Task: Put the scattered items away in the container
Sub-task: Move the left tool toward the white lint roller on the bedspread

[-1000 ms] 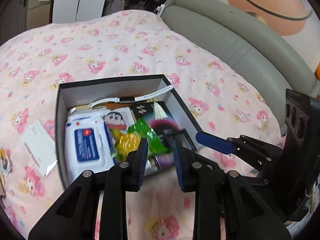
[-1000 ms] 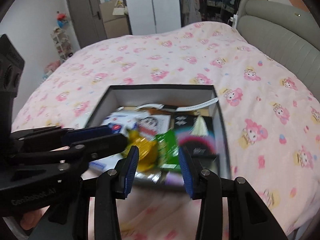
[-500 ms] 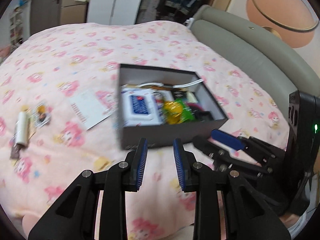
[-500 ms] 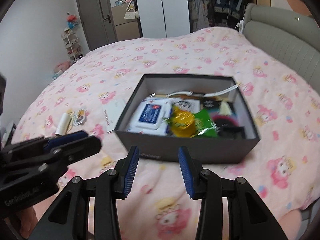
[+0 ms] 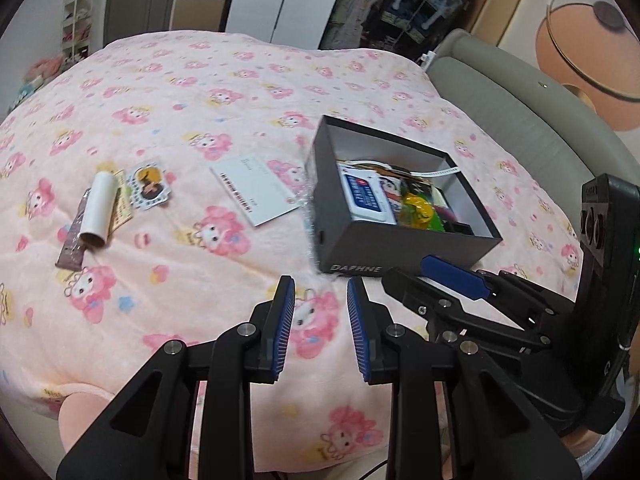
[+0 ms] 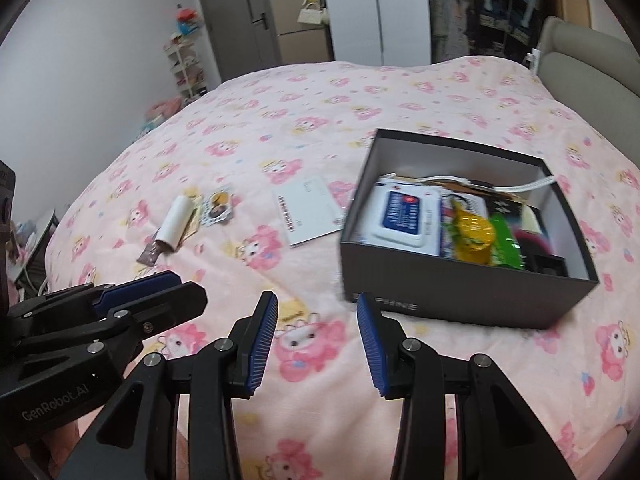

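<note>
A dark grey box point(image 5: 384, 248) point(image 6: 460, 284) sits on the pink bedspread and holds a wipes pack point(image 5: 366, 196) point(image 6: 404, 216), a yellow packet point(image 6: 474, 236) and other small items. Left of it lie a white card point(image 5: 256, 188) point(image 6: 306, 210), a round sticker point(image 5: 149, 185) point(image 6: 218, 204), a white roll point(image 5: 98, 208) point(image 6: 172, 226) and a brown strip point(image 5: 72, 246). My left gripper point(image 5: 320, 320) is open over the bedspread, short of the box's near left corner. My right gripper point(image 6: 316, 330) is open, also short of the box. Both are empty.
A grey padded headboard point(image 5: 520, 120) runs along the right of the bed. Wardrobes and a door point(image 6: 236, 16) stand past the far end. The bed's near edge point(image 5: 80, 408) falls away below the grippers.
Both grippers have pulled back from over the box and swung left, so the scattered card, sticker and roll have come into view. Both stay open and empty.
</note>
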A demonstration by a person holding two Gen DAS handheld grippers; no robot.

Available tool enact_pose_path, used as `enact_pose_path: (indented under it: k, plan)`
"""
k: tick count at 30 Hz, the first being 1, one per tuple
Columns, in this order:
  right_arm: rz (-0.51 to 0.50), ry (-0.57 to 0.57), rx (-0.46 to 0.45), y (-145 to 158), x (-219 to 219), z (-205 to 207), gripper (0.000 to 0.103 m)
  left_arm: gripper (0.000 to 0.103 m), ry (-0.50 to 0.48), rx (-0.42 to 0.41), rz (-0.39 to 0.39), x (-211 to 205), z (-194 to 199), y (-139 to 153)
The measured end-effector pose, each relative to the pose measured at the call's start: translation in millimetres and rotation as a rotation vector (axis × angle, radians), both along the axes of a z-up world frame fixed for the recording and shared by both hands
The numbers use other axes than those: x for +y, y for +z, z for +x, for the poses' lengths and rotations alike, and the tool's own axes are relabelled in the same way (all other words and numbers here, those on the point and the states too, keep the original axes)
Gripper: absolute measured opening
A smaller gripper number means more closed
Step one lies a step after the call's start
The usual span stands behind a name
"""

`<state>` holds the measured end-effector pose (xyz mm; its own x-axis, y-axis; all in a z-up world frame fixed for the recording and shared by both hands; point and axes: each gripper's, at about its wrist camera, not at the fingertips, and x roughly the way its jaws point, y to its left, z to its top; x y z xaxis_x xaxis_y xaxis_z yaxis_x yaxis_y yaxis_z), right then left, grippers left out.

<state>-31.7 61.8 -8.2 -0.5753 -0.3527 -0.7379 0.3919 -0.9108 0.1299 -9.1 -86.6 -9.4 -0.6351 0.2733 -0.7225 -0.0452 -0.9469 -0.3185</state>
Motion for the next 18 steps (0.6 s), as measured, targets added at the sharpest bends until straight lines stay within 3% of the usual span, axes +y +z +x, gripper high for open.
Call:
enact_pose_path:
  k: [9,18]
  plan:
    - [0.041,0.068,-0.007,-13,-50,-9,0.037,0.027,0.087,-0.031,0.068,-50,-4,-23]
    - [0.061,0.16,-0.008,-27,-96,-33,0.037,0.027,0.173,-0.044,0.088,-91,-19,-40]
